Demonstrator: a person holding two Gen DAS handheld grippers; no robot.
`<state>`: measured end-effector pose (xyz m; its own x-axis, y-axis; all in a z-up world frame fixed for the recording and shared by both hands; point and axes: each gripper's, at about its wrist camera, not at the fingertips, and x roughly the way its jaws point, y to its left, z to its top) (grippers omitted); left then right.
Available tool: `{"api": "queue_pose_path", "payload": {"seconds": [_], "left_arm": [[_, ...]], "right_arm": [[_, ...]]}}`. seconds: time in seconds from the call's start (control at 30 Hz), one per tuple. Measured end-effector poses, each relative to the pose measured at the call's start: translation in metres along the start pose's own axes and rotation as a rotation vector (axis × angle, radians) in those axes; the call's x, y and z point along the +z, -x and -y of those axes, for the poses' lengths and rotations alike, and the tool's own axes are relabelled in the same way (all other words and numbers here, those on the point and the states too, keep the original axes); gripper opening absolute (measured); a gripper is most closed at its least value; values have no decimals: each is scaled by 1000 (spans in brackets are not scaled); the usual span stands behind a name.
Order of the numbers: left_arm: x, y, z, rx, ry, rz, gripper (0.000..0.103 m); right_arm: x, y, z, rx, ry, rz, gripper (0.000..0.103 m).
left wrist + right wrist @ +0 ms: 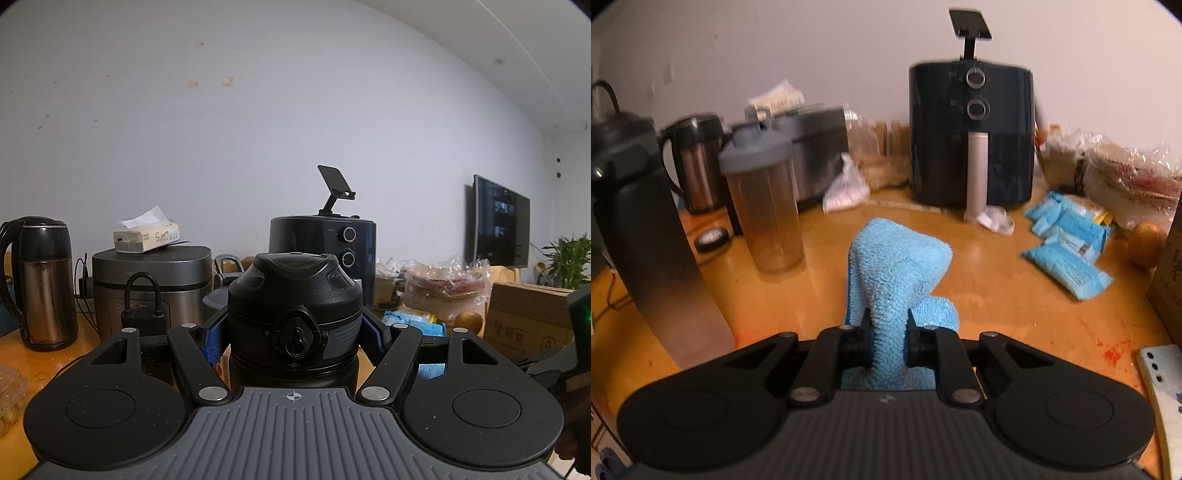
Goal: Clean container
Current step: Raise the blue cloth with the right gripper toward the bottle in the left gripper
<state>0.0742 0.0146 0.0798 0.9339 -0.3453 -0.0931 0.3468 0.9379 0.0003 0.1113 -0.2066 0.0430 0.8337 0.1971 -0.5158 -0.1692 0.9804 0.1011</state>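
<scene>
Black bottle (293, 314) clamped upright in left jaws; base hidden.

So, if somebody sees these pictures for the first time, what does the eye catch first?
Probably the bright blue cloth, pinched between the fingers of the right gripper above the orange table. Next, the big black bottle filling the middle of the left wrist view, clamped by the left gripper. Behind, the dark air fryer stands against the wall.

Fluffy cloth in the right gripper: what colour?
Light blue cloth, clearest in the right wrist view.
</scene>
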Motion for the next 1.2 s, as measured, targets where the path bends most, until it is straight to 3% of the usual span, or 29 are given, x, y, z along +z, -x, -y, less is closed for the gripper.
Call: {"api": "queue_pose_path", "payload": {"seconds": [0.37,0.73,1.2], "left_arm": [[0,-1,1,0,0,-5,68],[0,-1,-1,-2,1,-8,68],[0,-2,-2,-10,-2,-10,68]], "right_arm": [[-16,21,7,80,-5,222,5],[-29,49,8,62,-4,444,5],[-40,58,8,121,13,476,5]]}}
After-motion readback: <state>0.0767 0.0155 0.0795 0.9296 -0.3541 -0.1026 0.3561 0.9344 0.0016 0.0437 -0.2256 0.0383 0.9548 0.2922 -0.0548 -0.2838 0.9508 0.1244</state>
